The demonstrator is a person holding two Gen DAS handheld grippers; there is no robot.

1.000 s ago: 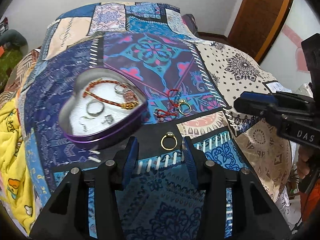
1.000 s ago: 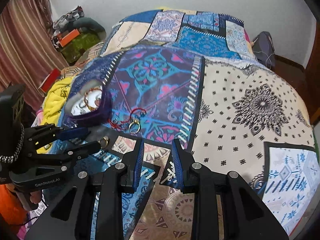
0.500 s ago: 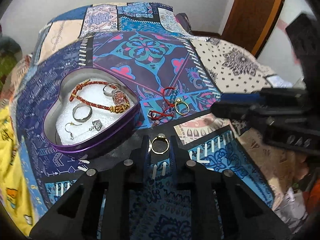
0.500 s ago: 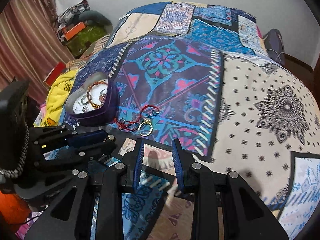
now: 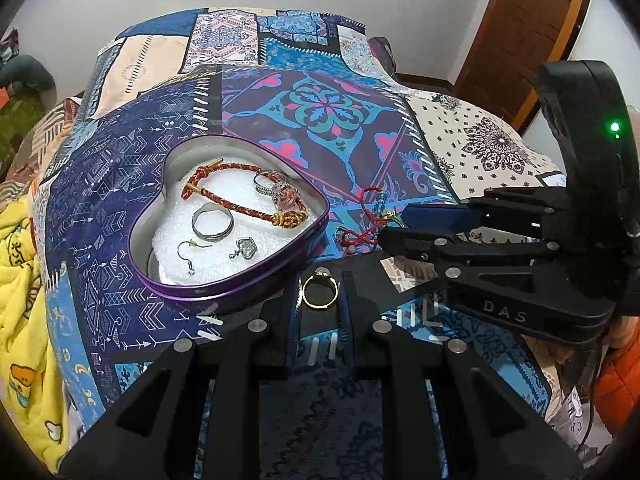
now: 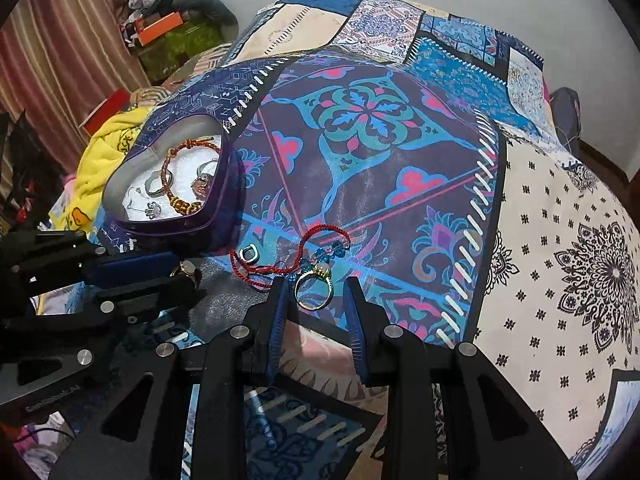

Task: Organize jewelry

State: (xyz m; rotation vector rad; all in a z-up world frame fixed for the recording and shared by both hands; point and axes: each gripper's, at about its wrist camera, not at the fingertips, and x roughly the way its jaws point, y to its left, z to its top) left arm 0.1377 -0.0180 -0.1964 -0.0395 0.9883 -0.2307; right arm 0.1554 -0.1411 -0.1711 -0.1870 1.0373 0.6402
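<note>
A purple heart-shaped tin [image 5: 224,296] [image 6: 216,216] on the patterned bedspread holds a red-and-gold bracelet [image 5: 240,196], rings and an earring. My left gripper [image 5: 319,290] is shut on a gold ring [image 5: 319,293], just right of the tin's near rim; it shows in the right wrist view [image 6: 186,272] too. My right gripper [image 6: 314,300] is open, its fingers either side of a second gold ring [image 6: 314,290] that lies on the spread. A red cord bracelet [image 6: 288,256] [image 5: 366,224] and a small silver ring [image 6: 250,255] lie just beyond it.
The patchwork bedspread [image 6: 400,160] covers the whole bed. A yellow blanket [image 5: 20,280] hangs at the left edge. Clutter [image 6: 168,28] and a curtain stand beyond the bed's left side. A wooden door [image 5: 528,20] is at the back right.
My left gripper closed on the gold ring and moved it toward the tin. My right gripper moved forward and now brackets the second gold ring by the red cord.
</note>
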